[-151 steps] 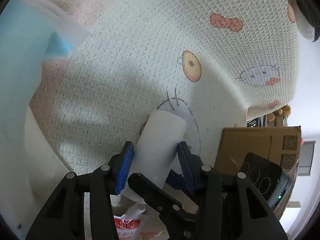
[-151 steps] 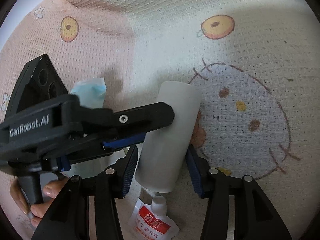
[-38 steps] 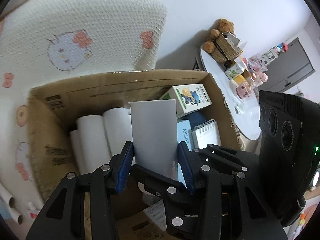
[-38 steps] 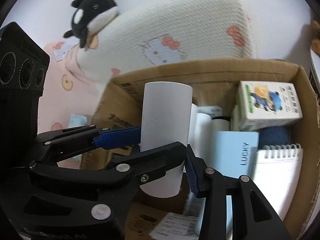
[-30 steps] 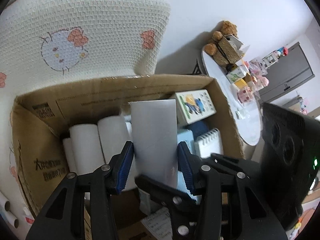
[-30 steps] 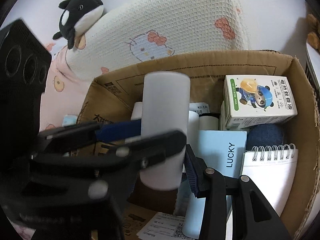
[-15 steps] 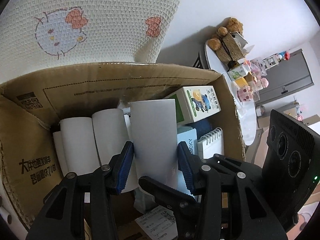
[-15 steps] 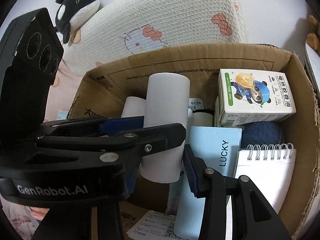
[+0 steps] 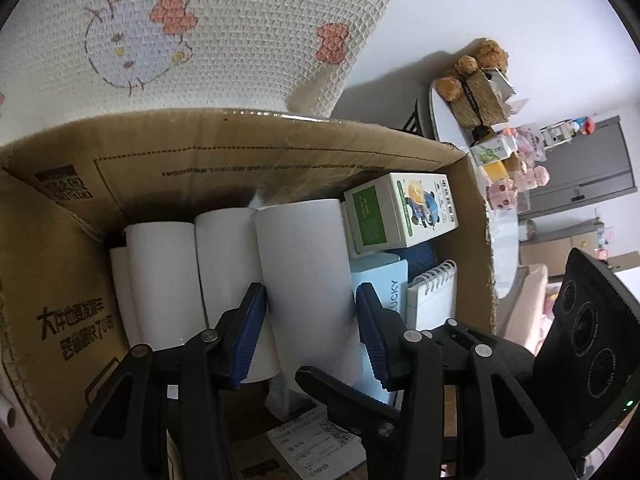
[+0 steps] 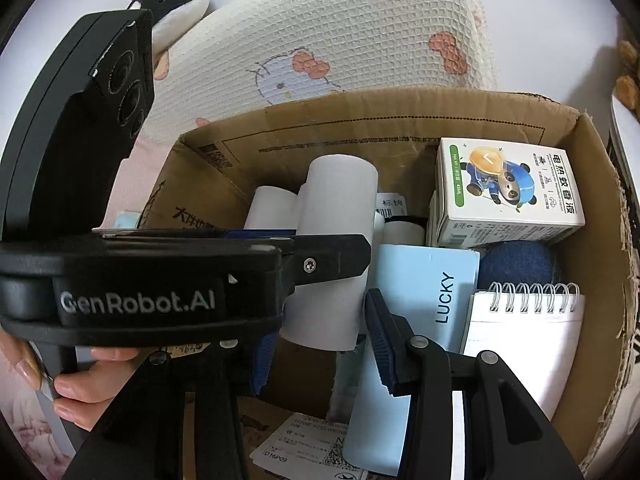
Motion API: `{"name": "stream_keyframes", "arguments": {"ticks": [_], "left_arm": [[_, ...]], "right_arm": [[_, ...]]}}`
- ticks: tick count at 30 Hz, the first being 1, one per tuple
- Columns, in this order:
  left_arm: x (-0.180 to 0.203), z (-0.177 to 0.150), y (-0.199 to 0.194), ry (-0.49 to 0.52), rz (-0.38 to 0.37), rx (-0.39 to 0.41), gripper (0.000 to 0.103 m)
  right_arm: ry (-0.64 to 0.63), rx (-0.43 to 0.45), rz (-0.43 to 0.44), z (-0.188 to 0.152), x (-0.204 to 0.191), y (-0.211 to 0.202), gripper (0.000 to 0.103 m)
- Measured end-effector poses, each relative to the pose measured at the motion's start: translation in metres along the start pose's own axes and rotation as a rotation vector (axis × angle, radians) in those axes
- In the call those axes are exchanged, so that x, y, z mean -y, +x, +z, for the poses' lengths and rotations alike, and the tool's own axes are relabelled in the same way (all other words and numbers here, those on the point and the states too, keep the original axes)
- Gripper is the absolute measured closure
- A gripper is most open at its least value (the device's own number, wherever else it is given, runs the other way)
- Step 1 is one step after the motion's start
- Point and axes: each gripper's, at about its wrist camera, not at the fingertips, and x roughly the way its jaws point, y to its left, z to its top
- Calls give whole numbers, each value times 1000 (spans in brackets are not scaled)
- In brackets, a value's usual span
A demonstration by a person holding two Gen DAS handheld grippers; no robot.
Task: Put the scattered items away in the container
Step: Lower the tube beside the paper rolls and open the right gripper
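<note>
A white paper roll (image 9: pixel 306 280) hangs inside the open cardboard box (image 9: pixel 248 152), beside two other white rolls (image 9: pixel 164 280). My left gripper (image 9: pixel 310 336) is shut on it, blue pads against both sides. In the right wrist view the same roll (image 10: pixel 334 248) stands tilted in the box (image 10: pixel 400 116). My right gripper (image 10: pixel 320 344) straddles its lower end; the right pad stands a little off the roll and the left pad is hidden behind the left gripper's body, so its grip is unclear.
The box also holds a green-and-white carton (image 9: pixel 400 208), a pale blue LUCKY box (image 10: pixel 424 304), a spiral notepad (image 10: pixel 524 320), a dark blue ball (image 10: pixel 516 264) and a paper slip (image 10: pixel 304 452). A Hello Kitty cushion (image 9: pixel 192 32) lies behind the box, a round table (image 9: pixel 452 120) to the right.
Both grippers have carried the roll from the bed over the box and lowered it in beside the other rolls. Over the last half second it sank a little deeper.
</note>
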Motion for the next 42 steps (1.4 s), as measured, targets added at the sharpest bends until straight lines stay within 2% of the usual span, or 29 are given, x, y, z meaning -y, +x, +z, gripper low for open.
{"name": "stream_keyframes", "arguments": {"ticks": [6,8,9,10,13,17,18,20,26,30,35,39,41,42], "left_arm": [[0,-2,-13,8,16,66,53],[-1,-3,-16,10,19,79,63],[-1,-4,-16,13,22,78,74],[0,-4,-16,21,17,75,78],[3,-6,-15,43,30,78,80],[3,-6,-15,40,26,75,80],[2,-6,-15,39,24,74,80],[3,-6,-14,48,28,78,80],[4,-7,-10,64,59,80,83],[-2,-6,0,43,70,45,88],[-8,-6,3,28,90,59,89],[-6,-8,-9,22,90,112,88],[-2,-10,-18,37,124,154,80],[0,-11,-22,40,128,166,70]], "right_arm": [[-34,10,-32,-3,-5,1,65],[-30,9,-28,-4,-5,1,66],[-27,8,-24,-5,-5,1,66],[-24,7,-22,-5,-5,1,66],[-21,13,-21,-3,5,-8,65],[-35,34,-26,-8,-2,-21,66],[-38,39,-24,-8,-3,-23,67],[-56,39,-33,-9,-3,-24,80],[-73,22,-43,-4,-6,-12,82],[-75,4,-48,-3,2,-6,83],[-85,-7,-55,6,-1,7,83],[-68,-10,-52,6,-3,5,83],[-50,14,-61,5,0,-4,83],[-46,34,-68,9,-4,-5,83]]}}
